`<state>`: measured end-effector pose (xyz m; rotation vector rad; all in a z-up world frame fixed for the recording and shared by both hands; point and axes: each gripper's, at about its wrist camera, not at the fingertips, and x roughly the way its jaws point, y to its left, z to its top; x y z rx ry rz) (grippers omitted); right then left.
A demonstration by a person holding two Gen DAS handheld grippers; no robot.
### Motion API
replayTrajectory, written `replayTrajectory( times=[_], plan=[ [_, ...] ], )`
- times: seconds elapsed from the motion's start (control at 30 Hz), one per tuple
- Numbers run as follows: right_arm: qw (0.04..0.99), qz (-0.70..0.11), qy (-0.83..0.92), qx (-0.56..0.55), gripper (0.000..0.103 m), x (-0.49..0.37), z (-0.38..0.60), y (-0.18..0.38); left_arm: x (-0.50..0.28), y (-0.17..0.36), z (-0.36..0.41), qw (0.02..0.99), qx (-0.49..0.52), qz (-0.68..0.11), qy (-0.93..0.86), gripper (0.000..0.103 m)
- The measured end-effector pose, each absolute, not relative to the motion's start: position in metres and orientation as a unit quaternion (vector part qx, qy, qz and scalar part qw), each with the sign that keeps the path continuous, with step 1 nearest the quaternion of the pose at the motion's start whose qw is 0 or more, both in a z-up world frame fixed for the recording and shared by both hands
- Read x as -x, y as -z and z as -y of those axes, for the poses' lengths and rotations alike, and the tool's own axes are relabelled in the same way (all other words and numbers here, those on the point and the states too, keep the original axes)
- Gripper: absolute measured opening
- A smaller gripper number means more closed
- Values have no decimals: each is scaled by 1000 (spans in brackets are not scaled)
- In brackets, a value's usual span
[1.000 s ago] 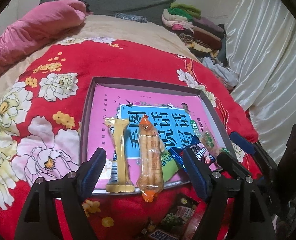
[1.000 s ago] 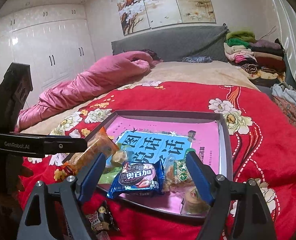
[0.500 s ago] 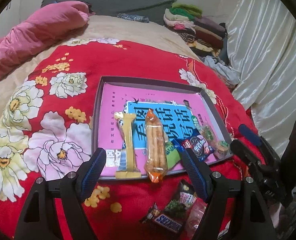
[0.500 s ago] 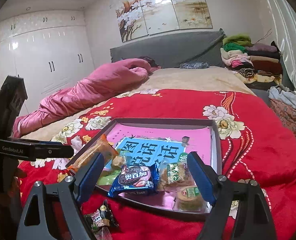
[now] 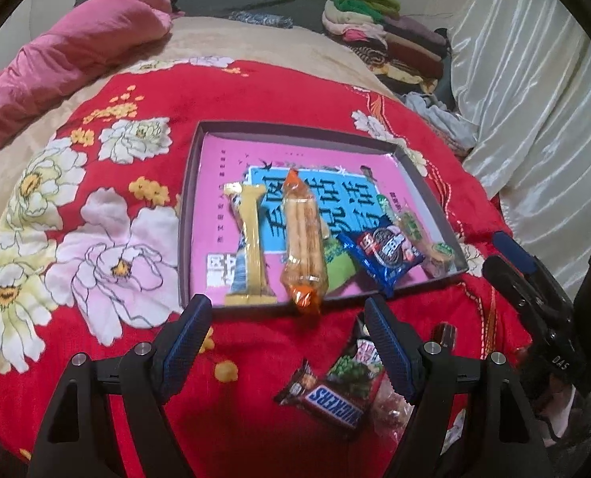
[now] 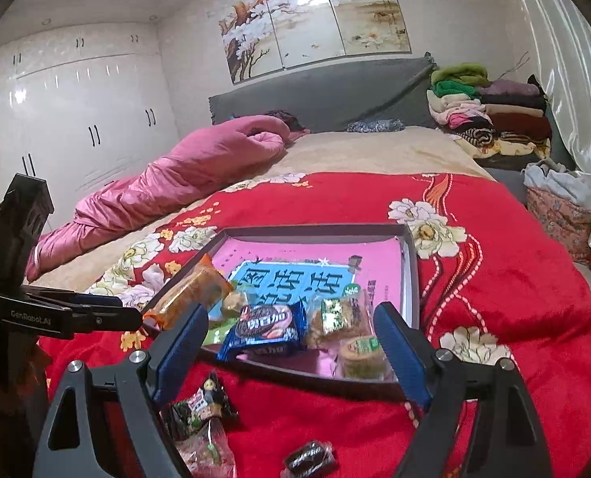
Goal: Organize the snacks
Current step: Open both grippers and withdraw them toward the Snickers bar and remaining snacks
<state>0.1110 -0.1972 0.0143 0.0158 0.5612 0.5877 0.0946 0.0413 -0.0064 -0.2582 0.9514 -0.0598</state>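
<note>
A wide bed with a red flowered blanket (image 5: pixel 255 91) carries everything. On the blanket lies a shallow dark cardboard tray (image 5: pixel 187 215) with a pink and blue printed sheet inside. Just in front of the tray, on the bare blanket, lie a brown Snickers bar (image 5: pixel 327 400), a dark green snack packet (image 5: pixel 355 366) touching it, and a small dark wrapped candy (image 6: pixel 311 463). A crumpled pink quilt (image 6: pixel 167 183) and a stack of folded clothes (image 6: pixel 494 119) lie at the far end.

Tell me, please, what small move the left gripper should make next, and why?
Probably lower the open, empty left gripper onto the Snickers bar, which lies loose on the red blanket outside the tray holding the sorted snacks.
</note>
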Motion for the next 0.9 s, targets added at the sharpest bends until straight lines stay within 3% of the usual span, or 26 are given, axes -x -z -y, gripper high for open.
replayTrajectory(
  times=[0.9],
  plan=[
    [910,-345,-229,-22,85,-87,213,3,-70,47,-23,844,127,-521,24,80]
  ],
)
